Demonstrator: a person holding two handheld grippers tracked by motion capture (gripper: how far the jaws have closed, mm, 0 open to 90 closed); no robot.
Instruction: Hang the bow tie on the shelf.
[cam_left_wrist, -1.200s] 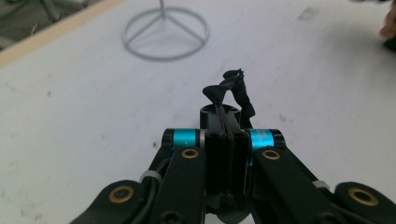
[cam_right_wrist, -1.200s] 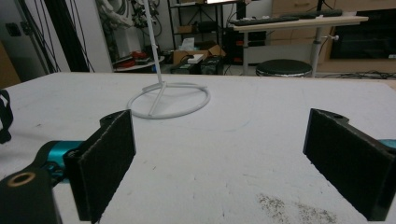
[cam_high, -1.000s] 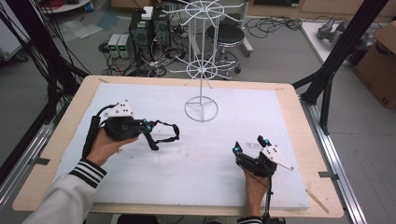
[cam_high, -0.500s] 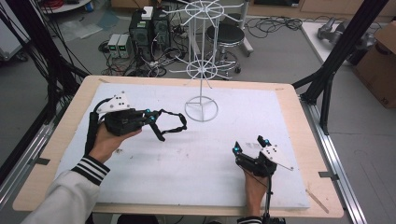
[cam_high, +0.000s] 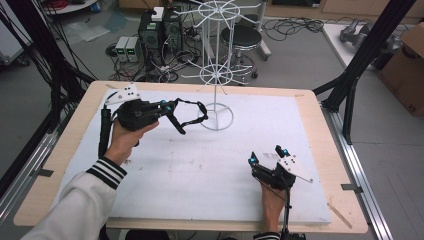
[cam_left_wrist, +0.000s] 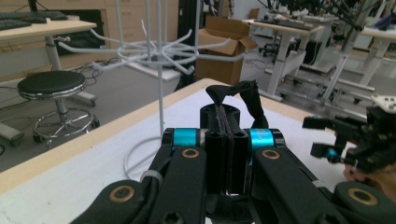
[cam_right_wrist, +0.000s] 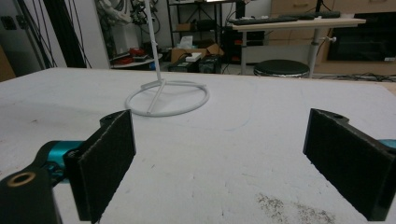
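Left claw (cam_high: 176, 116) clamped on the black strap (cam_high: 192, 112), lifted mid-frame beside the wire rack (cam_high: 216, 75) for hooking; right claw (cam_high: 267, 157) gaping, parked on the table (cam_high: 200, 165).

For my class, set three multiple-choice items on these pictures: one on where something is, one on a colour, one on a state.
1. Where does the stand's ring base rest?
A. On the white mat
B. On the floor
C. On the stool

2. What colour is the strap in the left gripper?
A. White
B. Black
C. Red

3. How are the right gripper's jaws?
A. Shut on the strap
B. Shut on nothing
C. Open, with nothing between them

Answers:
1. A: the high view shows the stand's ring base lying on the white mat.
2. B: the strap clamped in the left gripper is black, and the left gripper view shows it pinched between shut jaws.
3. C: the right gripper view shows the right gripper's two pads standing wide apart over bare mat.
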